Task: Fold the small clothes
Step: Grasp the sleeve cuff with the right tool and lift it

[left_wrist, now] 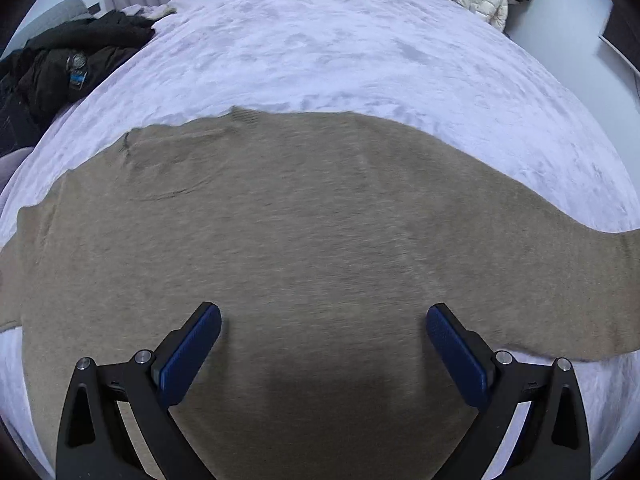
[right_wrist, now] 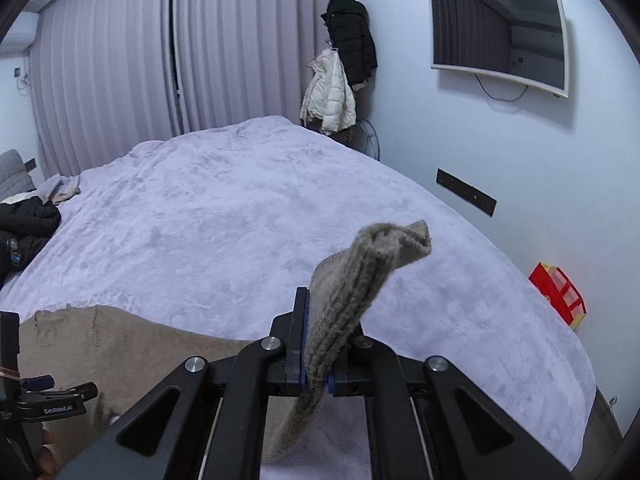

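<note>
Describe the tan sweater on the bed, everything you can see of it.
The tan sweater is a soft, fuzzy knit garment spread mostly flat across the near part of the lilac bed cover. Its far edge runs wavy, with a small ribbed patch and a dark seam line near the left. One narrow ribbed part, seemingly a sleeve cuff, is lifted off the bed, pinched in the shut right gripper and sticking up past its fingers. The left gripper hangs open above the body, not holding it.
</note>
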`<state>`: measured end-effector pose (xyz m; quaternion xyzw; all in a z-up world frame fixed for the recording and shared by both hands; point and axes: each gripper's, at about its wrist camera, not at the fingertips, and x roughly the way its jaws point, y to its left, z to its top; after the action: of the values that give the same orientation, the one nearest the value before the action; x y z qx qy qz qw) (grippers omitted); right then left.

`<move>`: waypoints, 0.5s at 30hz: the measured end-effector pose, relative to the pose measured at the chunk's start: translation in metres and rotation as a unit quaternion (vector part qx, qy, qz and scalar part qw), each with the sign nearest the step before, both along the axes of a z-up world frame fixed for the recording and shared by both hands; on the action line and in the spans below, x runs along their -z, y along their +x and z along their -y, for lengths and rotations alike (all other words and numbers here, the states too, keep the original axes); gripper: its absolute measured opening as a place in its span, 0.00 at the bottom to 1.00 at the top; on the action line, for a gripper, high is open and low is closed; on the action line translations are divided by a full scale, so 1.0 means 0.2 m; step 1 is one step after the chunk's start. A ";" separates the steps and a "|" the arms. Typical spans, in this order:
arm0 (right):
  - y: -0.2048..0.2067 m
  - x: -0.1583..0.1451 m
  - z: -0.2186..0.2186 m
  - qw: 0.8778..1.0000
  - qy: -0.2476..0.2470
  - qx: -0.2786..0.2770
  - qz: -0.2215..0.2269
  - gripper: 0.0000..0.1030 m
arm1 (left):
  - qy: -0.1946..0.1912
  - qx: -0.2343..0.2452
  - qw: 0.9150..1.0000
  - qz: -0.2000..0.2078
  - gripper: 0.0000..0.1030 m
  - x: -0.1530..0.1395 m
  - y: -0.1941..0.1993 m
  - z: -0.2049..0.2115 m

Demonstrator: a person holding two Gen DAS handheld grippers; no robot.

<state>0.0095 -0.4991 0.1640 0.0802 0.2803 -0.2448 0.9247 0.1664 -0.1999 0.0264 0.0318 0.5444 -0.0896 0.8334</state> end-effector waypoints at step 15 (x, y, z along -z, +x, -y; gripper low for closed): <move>0.48 -0.20 -1.21 0.983 -0.029 -0.182 0.017 0.06 | -0.032 -0.090 0.995 0.002 1.00 -0.08 0.07 -0.92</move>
<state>0.1064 -0.2576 0.2039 0.0048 0.2668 -0.0792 0.9605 0.1814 -0.0153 0.0418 -0.0437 0.5400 -0.0317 0.8399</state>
